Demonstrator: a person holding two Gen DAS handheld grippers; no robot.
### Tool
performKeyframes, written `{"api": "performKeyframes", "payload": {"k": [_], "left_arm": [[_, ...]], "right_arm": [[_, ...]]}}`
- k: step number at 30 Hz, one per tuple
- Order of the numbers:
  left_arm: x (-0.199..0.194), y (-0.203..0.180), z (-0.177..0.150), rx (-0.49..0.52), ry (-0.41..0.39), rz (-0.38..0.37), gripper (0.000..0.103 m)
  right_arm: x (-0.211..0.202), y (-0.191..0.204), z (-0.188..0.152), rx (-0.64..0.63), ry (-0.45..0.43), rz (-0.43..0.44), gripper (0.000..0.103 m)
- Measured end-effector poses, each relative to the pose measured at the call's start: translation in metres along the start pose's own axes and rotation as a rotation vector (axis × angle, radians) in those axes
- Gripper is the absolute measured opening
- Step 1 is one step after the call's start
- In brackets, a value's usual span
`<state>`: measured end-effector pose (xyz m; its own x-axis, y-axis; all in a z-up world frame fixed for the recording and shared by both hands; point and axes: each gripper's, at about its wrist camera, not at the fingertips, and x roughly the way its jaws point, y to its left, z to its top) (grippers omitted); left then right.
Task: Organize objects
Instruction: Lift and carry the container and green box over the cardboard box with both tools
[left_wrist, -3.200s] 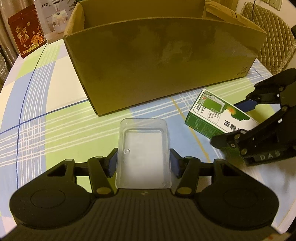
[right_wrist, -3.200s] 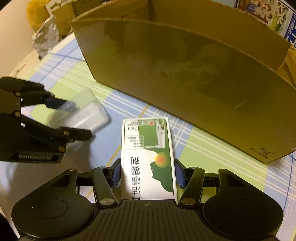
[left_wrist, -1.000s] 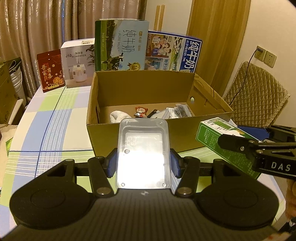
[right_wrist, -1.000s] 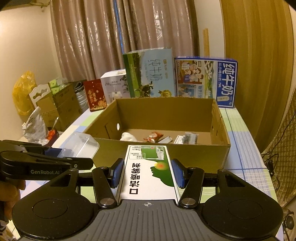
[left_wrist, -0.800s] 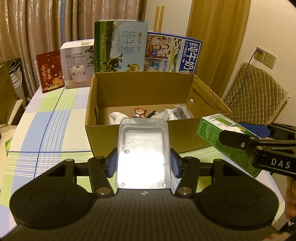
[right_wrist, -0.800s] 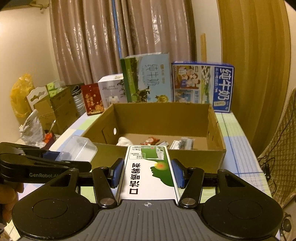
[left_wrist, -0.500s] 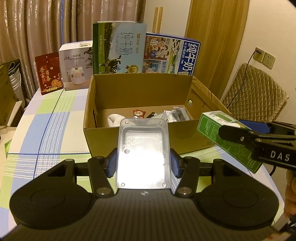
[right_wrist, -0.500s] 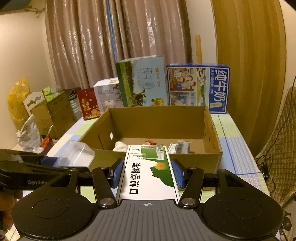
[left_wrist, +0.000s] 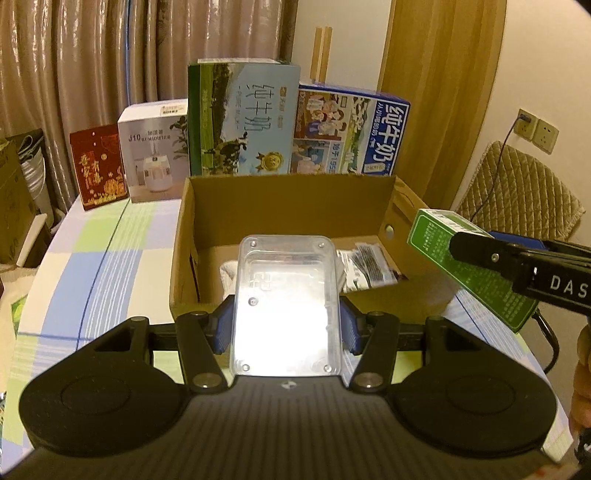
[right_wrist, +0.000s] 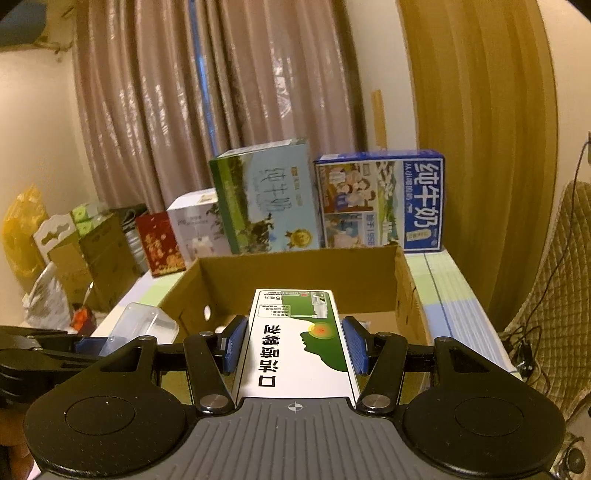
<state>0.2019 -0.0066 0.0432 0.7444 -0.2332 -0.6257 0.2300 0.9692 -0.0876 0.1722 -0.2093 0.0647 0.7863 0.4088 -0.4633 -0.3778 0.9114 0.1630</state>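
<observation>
Both loads now lifted off the table since 3 s ago: left gripper (left_wrist: 287, 325) pinching clear plastic tray (left_wrist: 287, 306), right gripper (right_wrist: 295, 345) pinching green-white medicine carton (right_wrist: 297, 339), both raised before the open cardboard box (left_wrist: 207, 214). Drop-in looks next.

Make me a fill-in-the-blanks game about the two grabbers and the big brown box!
1. The left gripper holds a clear plastic ____.
2. The right gripper holds a green and ____ carton.
3. Both are held in front of an open ____ box.

Missing words: container; white; cardboard
</observation>
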Motion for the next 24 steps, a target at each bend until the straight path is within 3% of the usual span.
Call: {"api": "performKeyframes", "payload": {"k": [13, 24], "left_arm": [[0.040, 0.012, 0.037, -0.032, -0.002, 0.021, 0.051], [0.072, 0.013, 0.046, -0.030, 0.029, 0.027, 0.051]], "right_arm": [[0.058, -0.024, 0.025, 0.079, 0.017, -0.031, 0.053], [0.085, -0.030, 0.032, 0.122, 0.033, -0.021, 0.053]]}}
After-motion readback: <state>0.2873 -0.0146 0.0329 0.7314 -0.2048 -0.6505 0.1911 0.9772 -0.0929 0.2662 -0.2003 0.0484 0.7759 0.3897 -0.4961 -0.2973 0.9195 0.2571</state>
